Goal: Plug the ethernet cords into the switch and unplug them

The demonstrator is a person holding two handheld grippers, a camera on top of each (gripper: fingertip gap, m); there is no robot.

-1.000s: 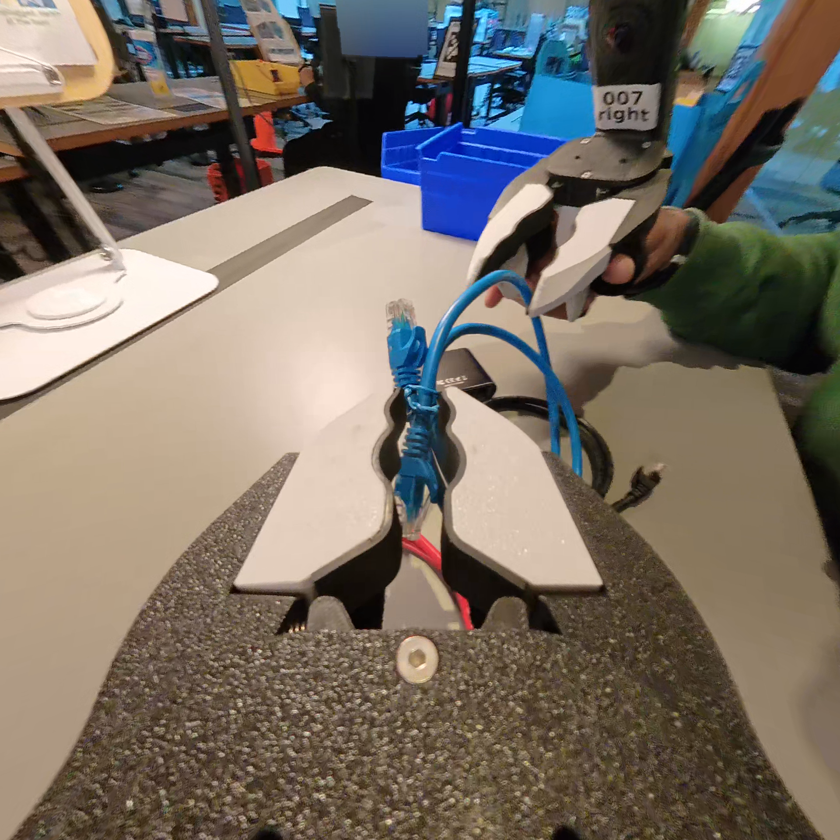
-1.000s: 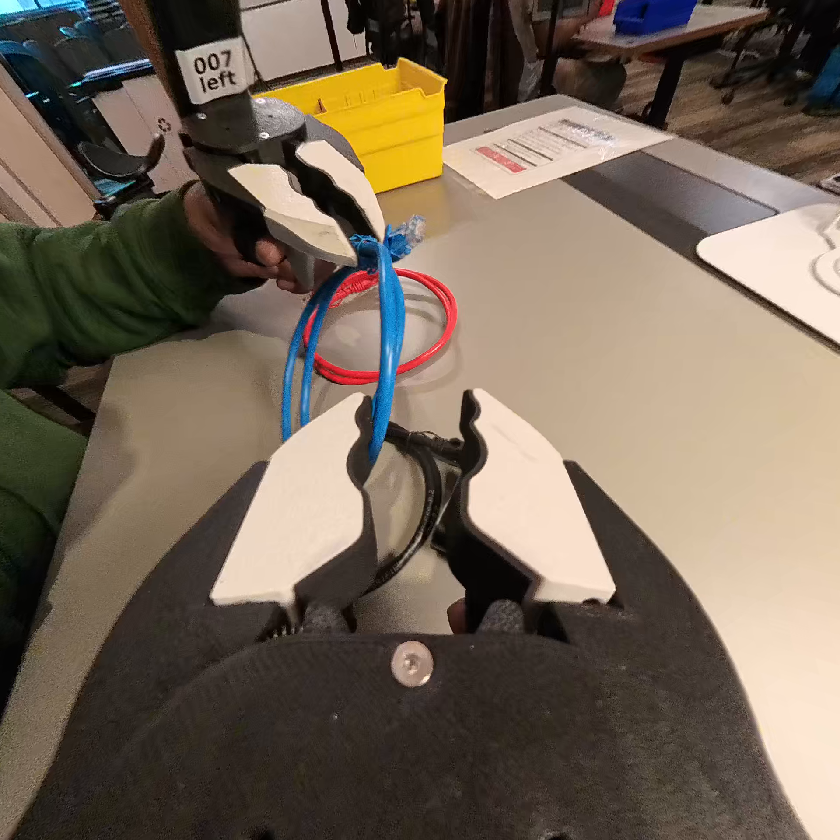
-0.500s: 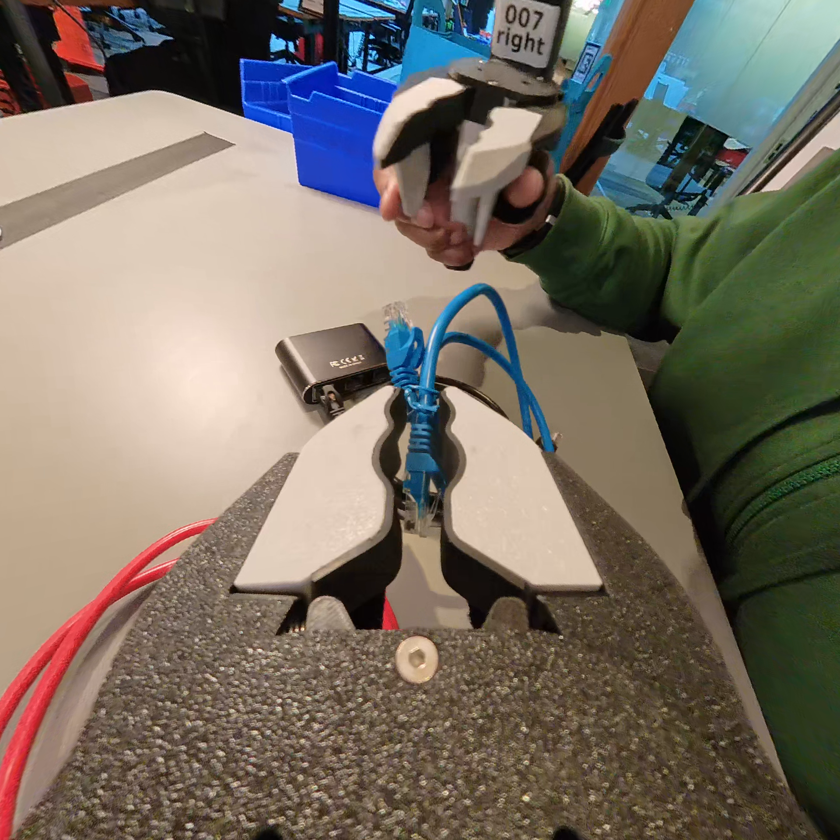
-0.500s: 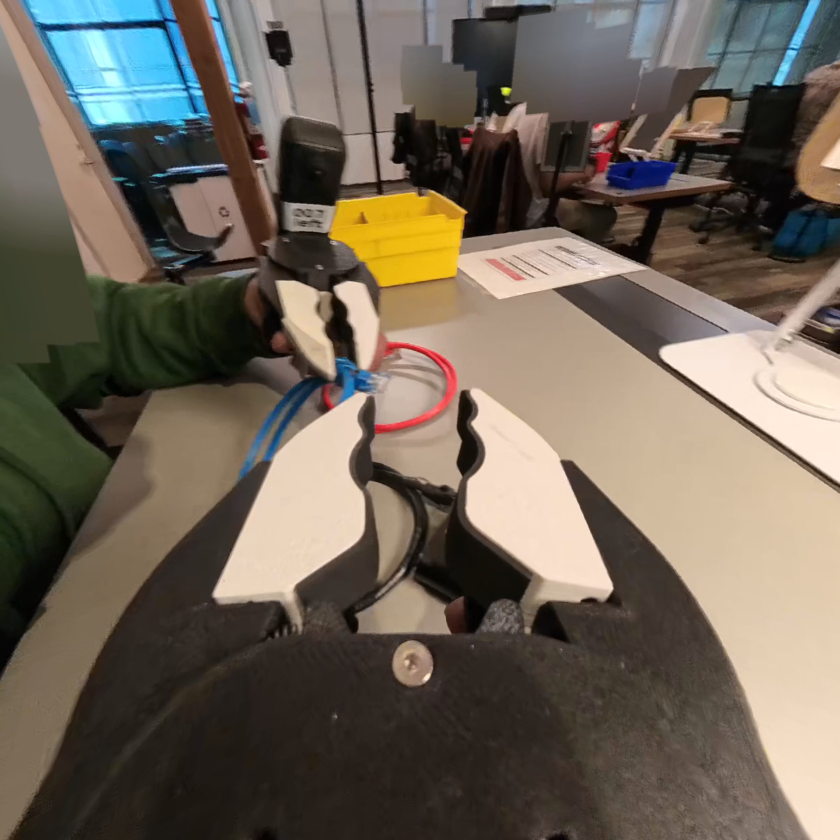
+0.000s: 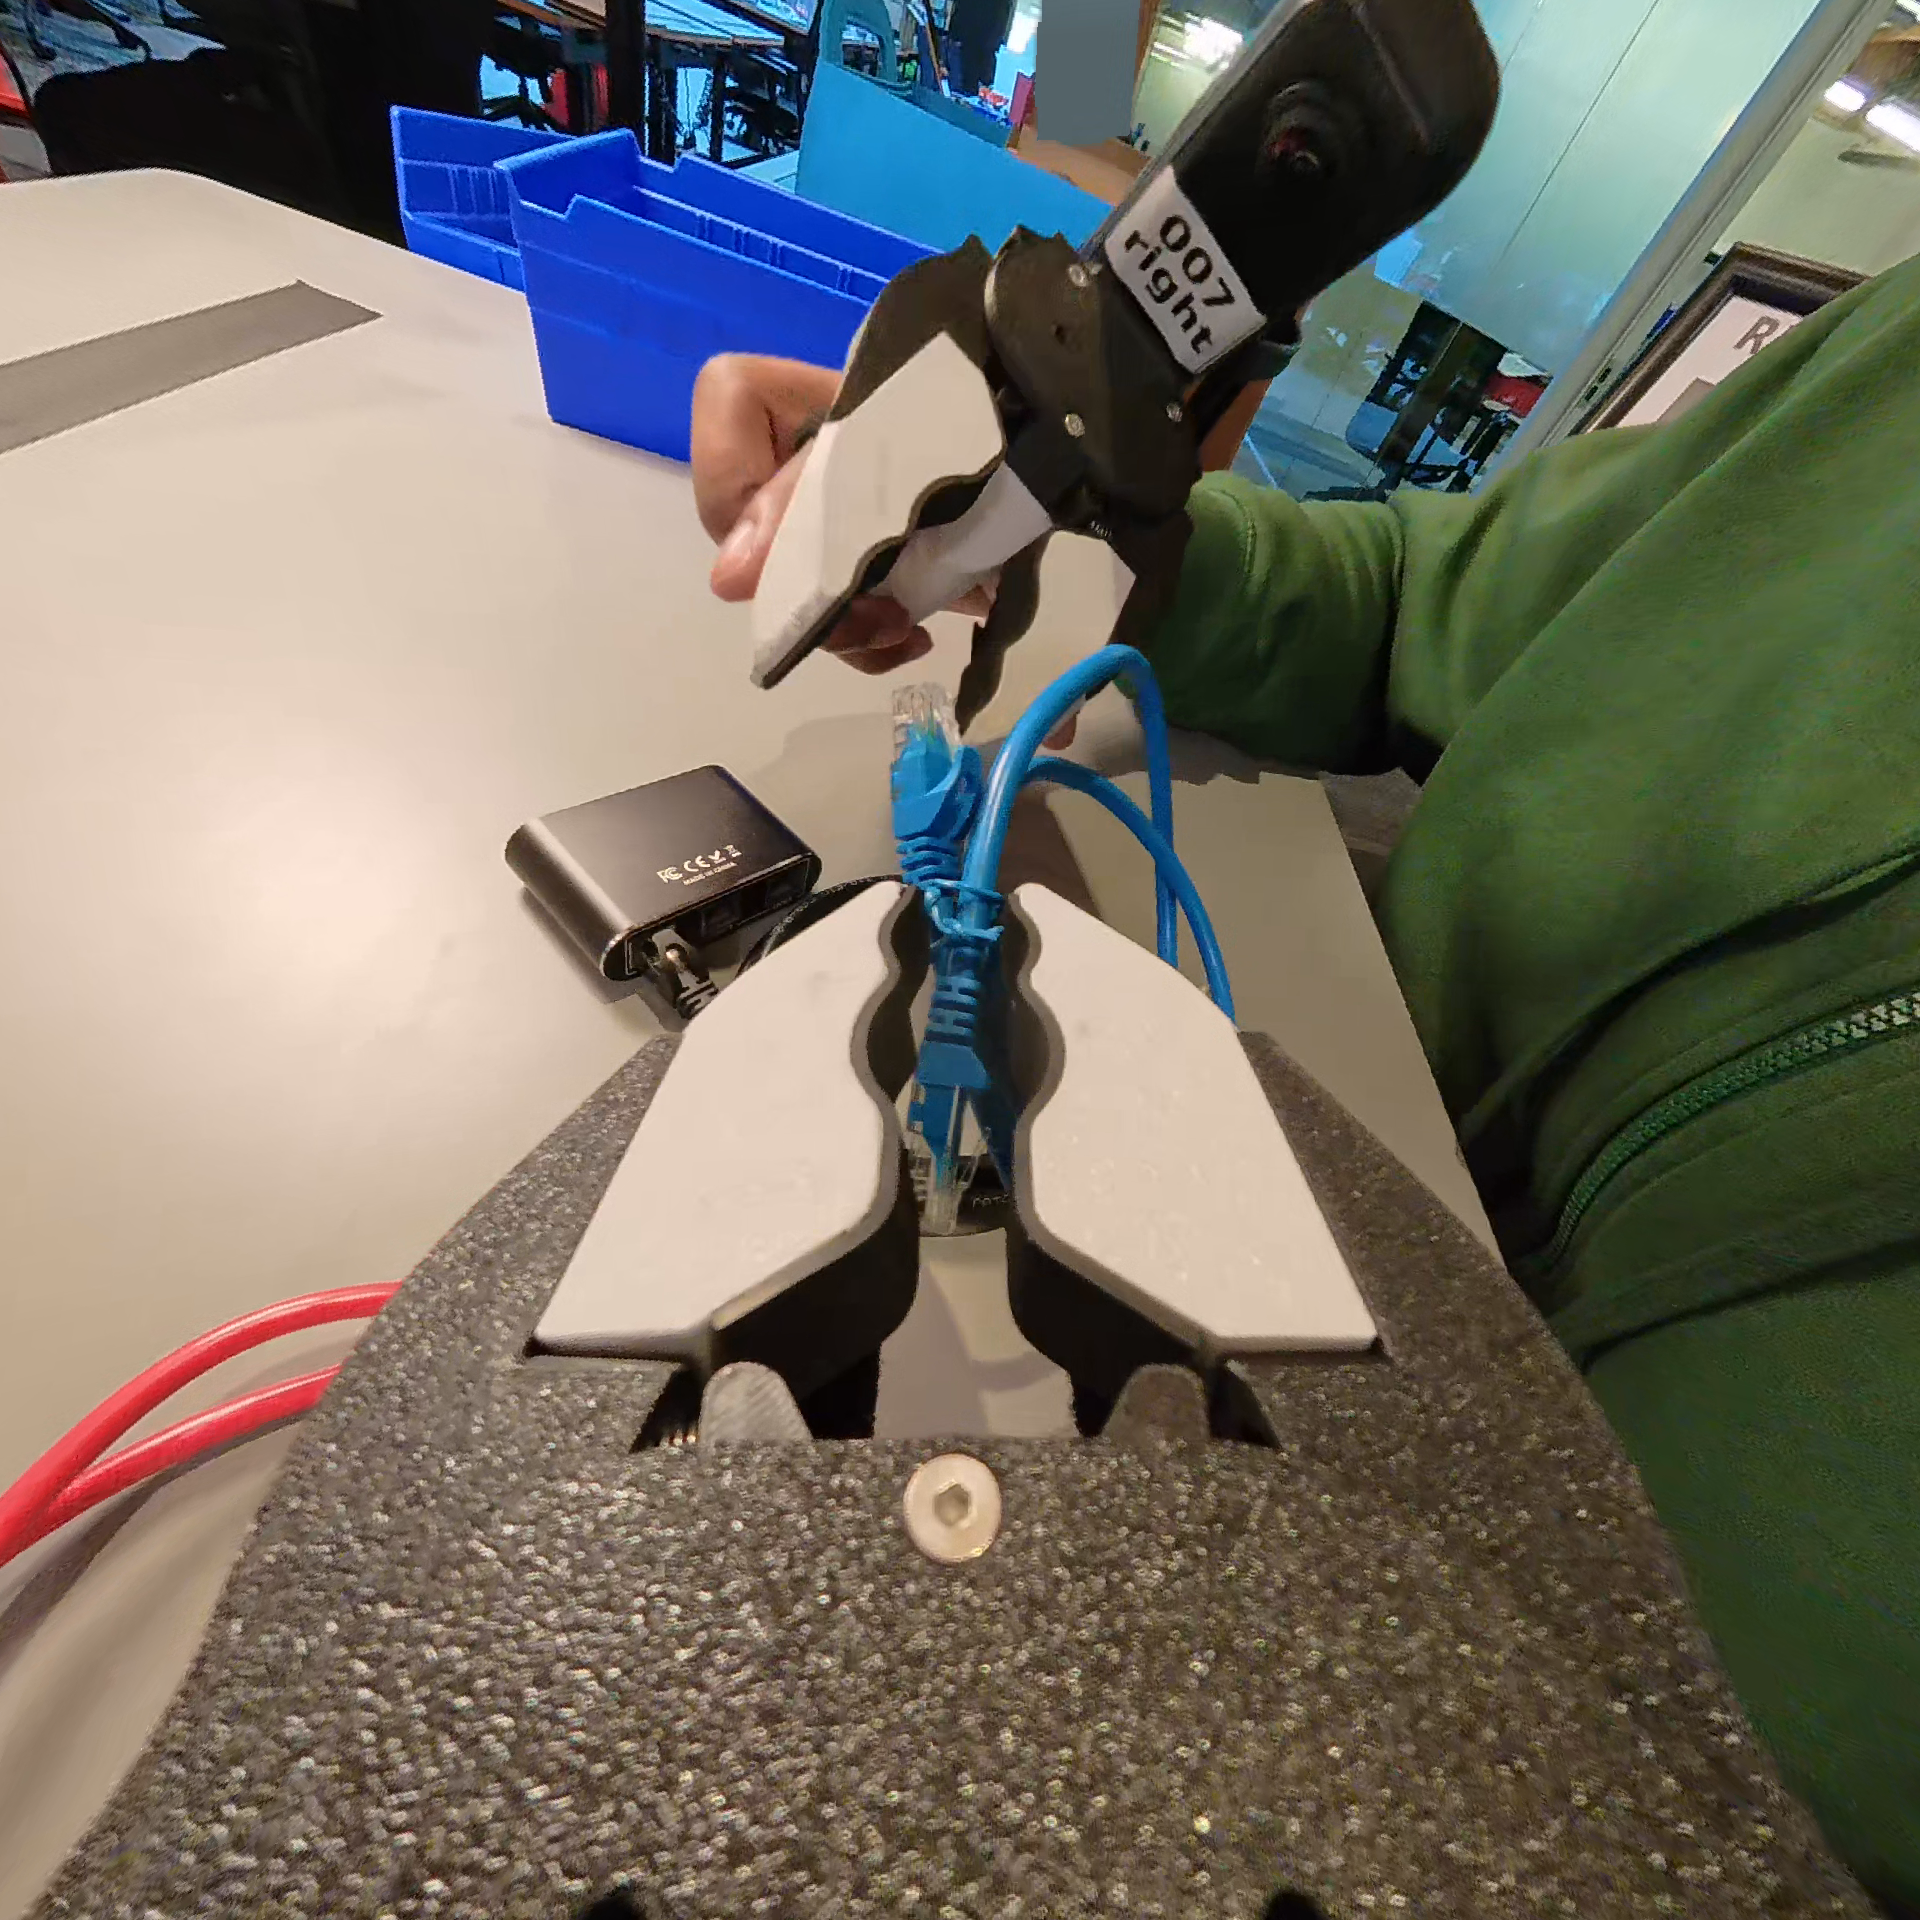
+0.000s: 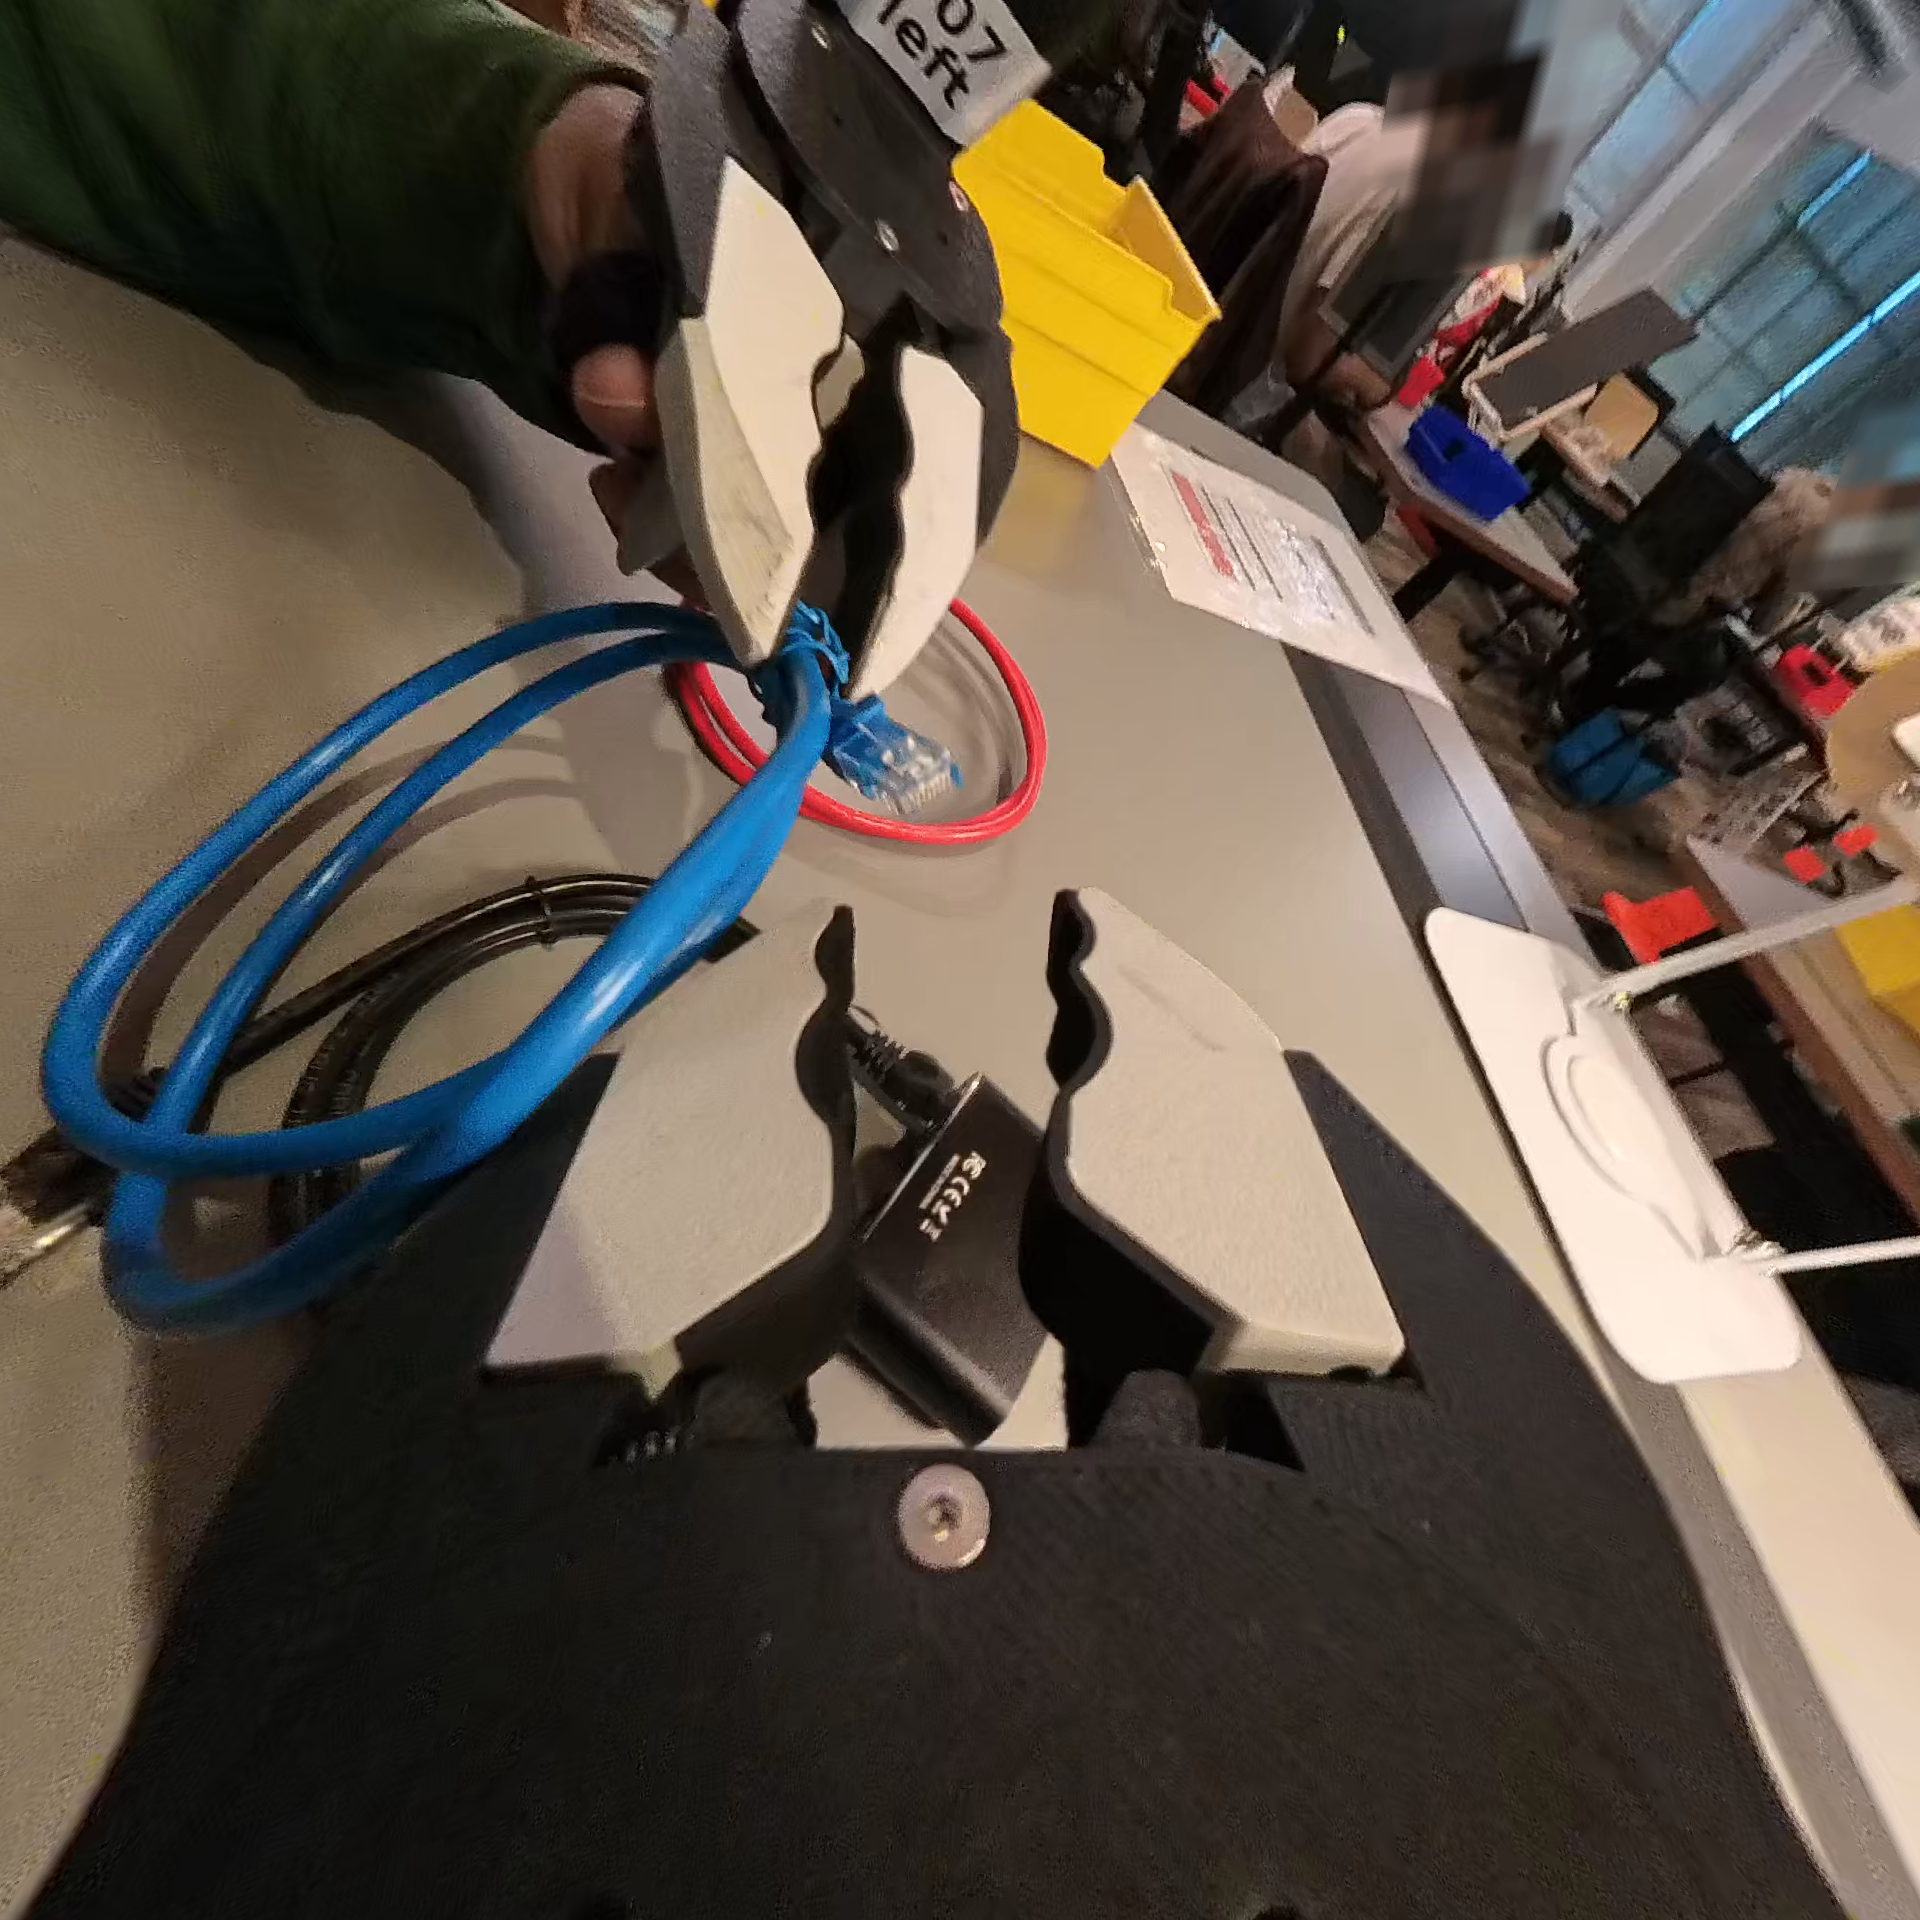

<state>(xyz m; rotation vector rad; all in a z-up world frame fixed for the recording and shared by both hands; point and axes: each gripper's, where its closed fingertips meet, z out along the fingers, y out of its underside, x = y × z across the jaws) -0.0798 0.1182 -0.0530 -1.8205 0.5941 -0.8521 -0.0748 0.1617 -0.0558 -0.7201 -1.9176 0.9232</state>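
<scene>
My left gripper is shut on a coiled blue ethernet cord at its twist tie, above the table. One clear plug sticks out past the fingertips. The same cord hangs in loops from that gripper in the right wrist view. The black switch lies on the table just ahead and left of it, with a black power cable plugged in. My right gripper is open and empty, tilted down right above the switch. It hovers over the blue plug in the left wrist view.
A red ethernet cord lies coiled on the grey table, also at the left edge. Blue bins, a yellow bin, a plastic-covered paper sheet and a white lamp base stand farther off. A green sleeve is at the right. One gripper's finger ends stand about 5 cm off the other's. The right tips stand about 9 cm off the switch. Look for it in the left wrist view too.
My right gripper has tilted down and come close over the switch and the blue plug. The left gripper has held the blue cord throughout and turned slightly toward the switch.
</scene>
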